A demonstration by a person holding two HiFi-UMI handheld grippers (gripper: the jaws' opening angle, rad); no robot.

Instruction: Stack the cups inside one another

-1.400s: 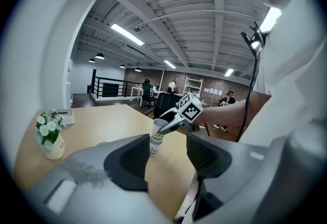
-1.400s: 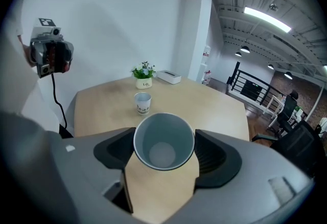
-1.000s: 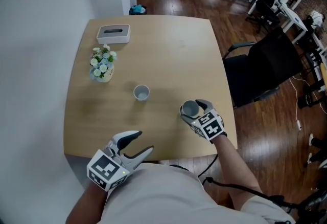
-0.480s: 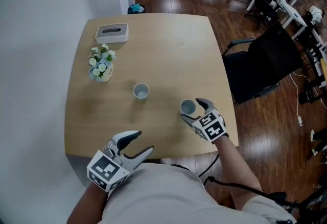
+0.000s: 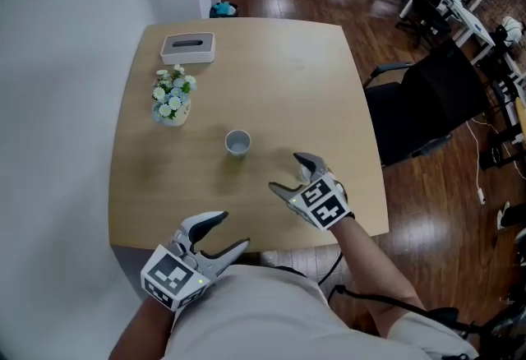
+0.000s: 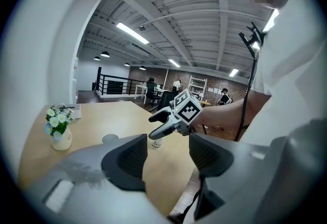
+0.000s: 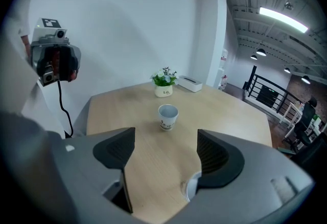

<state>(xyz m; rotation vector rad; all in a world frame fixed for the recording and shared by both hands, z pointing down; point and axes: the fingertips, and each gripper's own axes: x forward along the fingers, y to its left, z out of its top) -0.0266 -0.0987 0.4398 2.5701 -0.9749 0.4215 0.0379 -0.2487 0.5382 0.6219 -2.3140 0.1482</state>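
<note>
Over the table (image 5: 279,79), the right gripper (image 5: 289,173) has let go and now stands wide and empty. The released cup (image 7: 192,187) sits just beneath one of its jaws, and the second cup (image 5: 237,141) is straight ahead. The left gripper (image 5: 230,229) is wide and idle. A careless sweep could topple the half-hidden cup.

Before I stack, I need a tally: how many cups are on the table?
2. One white patterned cup stands centrally on the wooden table; the other white cup peeks out low beside the open right gripper, hidden from the head view.
</note>
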